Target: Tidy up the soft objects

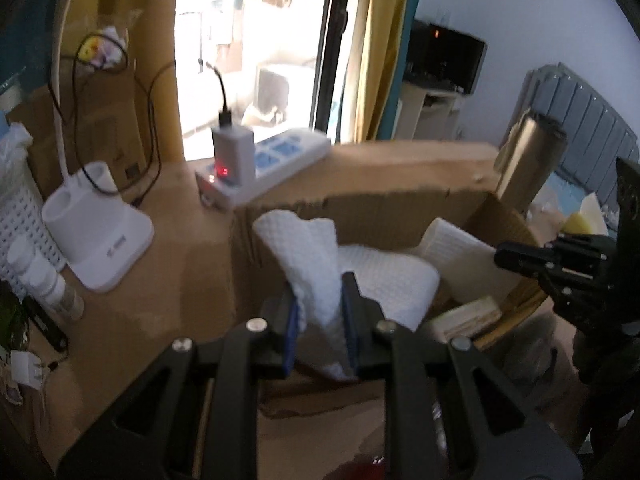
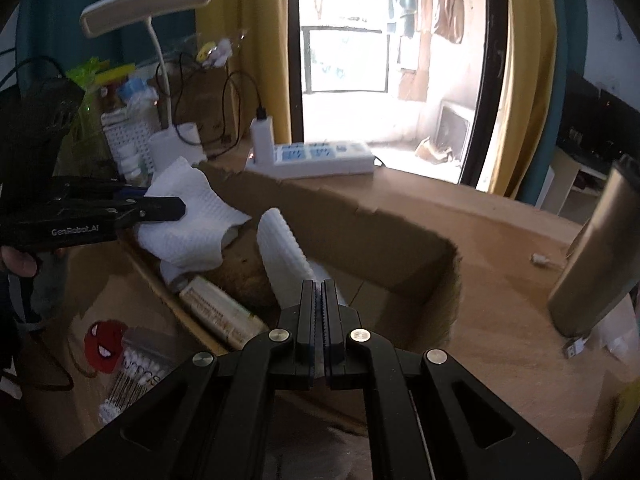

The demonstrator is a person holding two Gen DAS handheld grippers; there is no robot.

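A white waffle-textured cloth [image 1: 384, 276] hangs over the open cardboard box [image 1: 400, 196] and sags into it. My left gripper [image 1: 320, 308] is shut on one bunched end of it, the fabric pinched between the blue pads. My right gripper [image 2: 320, 292] is shut on the other end, a ribbed fold of the cloth [image 2: 284, 256] rising from its tips. In the right wrist view the left gripper [image 2: 176, 206] comes in from the left, with the cloth [image 2: 188, 216] spread around its tips above the box [image 2: 360, 232]. From the left wrist, the right gripper [image 1: 504, 258] sits at the box's right side.
A beige packet [image 2: 224, 312] lies inside the box. A white power strip [image 1: 272, 164] with a charger stands behind it, a white lamp base [image 1: 100, 240] and basket [image 1: 24, 220] to the left. A metal tumbler [image 2: 596, 260] stands right of the box, a cotton swab pack [image 2: 132, 376] in front.
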